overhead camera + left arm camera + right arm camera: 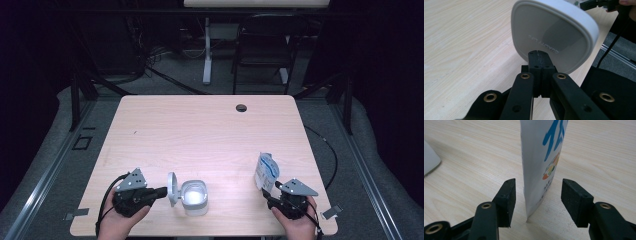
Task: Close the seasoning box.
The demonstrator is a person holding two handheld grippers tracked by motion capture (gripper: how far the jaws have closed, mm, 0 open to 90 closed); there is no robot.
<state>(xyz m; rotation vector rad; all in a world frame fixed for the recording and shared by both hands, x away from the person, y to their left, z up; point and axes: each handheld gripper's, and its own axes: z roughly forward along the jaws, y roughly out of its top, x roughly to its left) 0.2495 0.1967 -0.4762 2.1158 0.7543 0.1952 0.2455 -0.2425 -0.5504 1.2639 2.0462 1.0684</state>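
1. At the near edge of a light wooden bench (200, 125), the left gripper (161, 190) is clenched on the rim of a white plastic lid (172, 188), holding it on edge.
2. The lid stands just left of an open white container (194, 197), which sits on the bench.
3. The right gripper (537, 200) is released, its jaws spread either side of an upright white pouch (541, 162) with blue lettering, without touching it.
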